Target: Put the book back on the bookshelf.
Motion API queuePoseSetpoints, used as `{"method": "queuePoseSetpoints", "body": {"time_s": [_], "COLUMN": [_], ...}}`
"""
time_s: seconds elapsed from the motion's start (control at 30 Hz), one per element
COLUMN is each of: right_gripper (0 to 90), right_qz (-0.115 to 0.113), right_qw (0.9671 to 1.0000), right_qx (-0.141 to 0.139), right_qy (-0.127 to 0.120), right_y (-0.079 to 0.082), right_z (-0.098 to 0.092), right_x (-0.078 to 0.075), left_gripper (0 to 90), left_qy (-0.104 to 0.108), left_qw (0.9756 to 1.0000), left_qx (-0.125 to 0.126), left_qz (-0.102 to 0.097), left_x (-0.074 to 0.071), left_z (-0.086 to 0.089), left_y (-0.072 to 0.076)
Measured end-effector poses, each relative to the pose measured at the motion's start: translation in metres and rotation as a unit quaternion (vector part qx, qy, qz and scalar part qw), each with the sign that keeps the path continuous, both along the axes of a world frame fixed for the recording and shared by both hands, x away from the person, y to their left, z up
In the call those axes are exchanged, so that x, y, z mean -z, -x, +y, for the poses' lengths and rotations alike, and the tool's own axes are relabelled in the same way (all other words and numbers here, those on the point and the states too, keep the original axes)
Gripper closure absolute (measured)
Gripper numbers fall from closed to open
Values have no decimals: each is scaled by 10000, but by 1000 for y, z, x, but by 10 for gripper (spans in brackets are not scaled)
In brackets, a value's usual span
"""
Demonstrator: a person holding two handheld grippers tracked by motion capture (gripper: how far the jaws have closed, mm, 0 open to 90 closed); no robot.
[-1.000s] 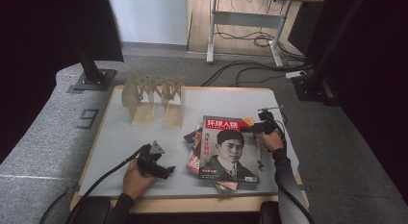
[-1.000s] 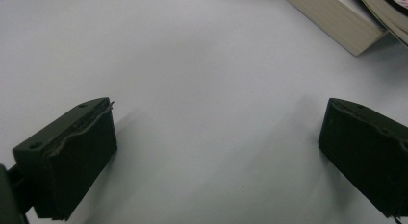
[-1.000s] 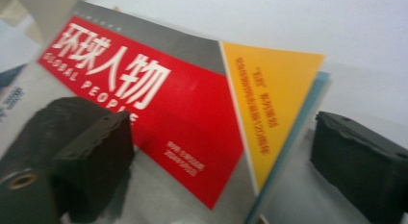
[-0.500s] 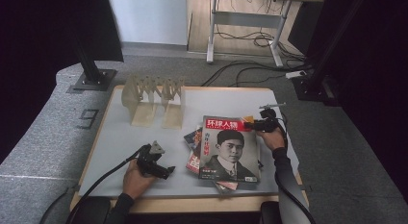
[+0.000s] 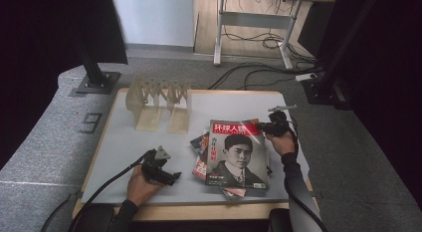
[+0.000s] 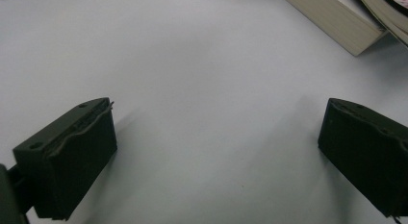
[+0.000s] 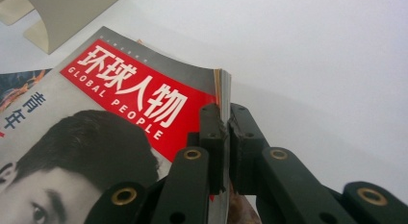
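The right gripper (image 7: 225, 137) pinches the top magazine (image 5: 238, 153) at its right edge, near the upper corner by the red title band. Its jaws have just been closing, and in the right gripper view they sit pressed onto the page edge with the paper between them. That magazine lies on a loose stack (image 5: 203, 155) at the right of the surface (image 5: 119, 142), well apart from the rack (image 5: 158, 103) at the back left. The left gripper (image 5: 169, 176) rests low on the bare surface near the front, jaws spread, nothing between them.

The step in hand looks like lifting the top magazine off the stack, perhaps to take it toward the rack. To do it well:

- The bite looks shallow and may hold only the cover and a few pages. Raise slowly and watch whether the whole magazine follows or just fans open.
- A corner grip lets the far side droop. Tilt the wrist so the spine hangs down rather than dragging across the copies beneath.
- Lift up before moving sideways, or the lower magazines may slide toward the surface's edge.
- The left gripper is free. It could steady the stack, or take the opposite edge once that clears.
- Keep the trailing cable away from the stack.
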State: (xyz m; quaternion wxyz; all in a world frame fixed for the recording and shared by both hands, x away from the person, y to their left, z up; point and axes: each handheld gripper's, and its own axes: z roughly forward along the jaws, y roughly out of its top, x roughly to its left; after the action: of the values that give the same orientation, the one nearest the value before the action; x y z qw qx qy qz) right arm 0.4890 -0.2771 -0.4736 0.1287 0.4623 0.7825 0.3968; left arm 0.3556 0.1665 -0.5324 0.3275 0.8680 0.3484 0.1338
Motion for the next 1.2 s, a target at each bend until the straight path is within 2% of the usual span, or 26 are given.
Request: {"method": "queuePoseSetpoints", "body": {"time_s": [0.17,0.23,0.67,0.8,0.97,1.03,1.07,1.2], "right_gripper": [862,863,865,865,865,865,865,866], "right_qz": [-161,-231,-412,-484,-579,-617,-617,-660], "right_qw": [9998,9997,9990,9986,9979,9977,9977,9973], "right_qx": [-44,-74,-160,-202,-270,-281,-281,-300], "right_qy": [-92,-51,-78,-70,-82,-68,-68,-75], "right_y": [8,11,25,29,33,35,35,38], "right_z": [1,2,1,3,7,8,8,9], "right_x": [-8,-11,-29,-36,-43,-46,-46,-52], "left_gripper": [4,6,9,77,83,84,84,85], "left_qy": [-3,-2,4,-2,36,-8,-8,148], "left_qw": [10000,10000,10000,9999,9996,9990,9990,9979], "left_qx": [16,21,22,125,265,431,431,604], "left_qz": [-2,-5,15,-10,38,-102,-102,-151], "left_x": [0,0,-1,-4,-8,-14,-14,-26], "left_z": [0,0,0,-1,-6,-11,-11,-18], "left_y": [0,0,0,2,3,4,4,2]}}
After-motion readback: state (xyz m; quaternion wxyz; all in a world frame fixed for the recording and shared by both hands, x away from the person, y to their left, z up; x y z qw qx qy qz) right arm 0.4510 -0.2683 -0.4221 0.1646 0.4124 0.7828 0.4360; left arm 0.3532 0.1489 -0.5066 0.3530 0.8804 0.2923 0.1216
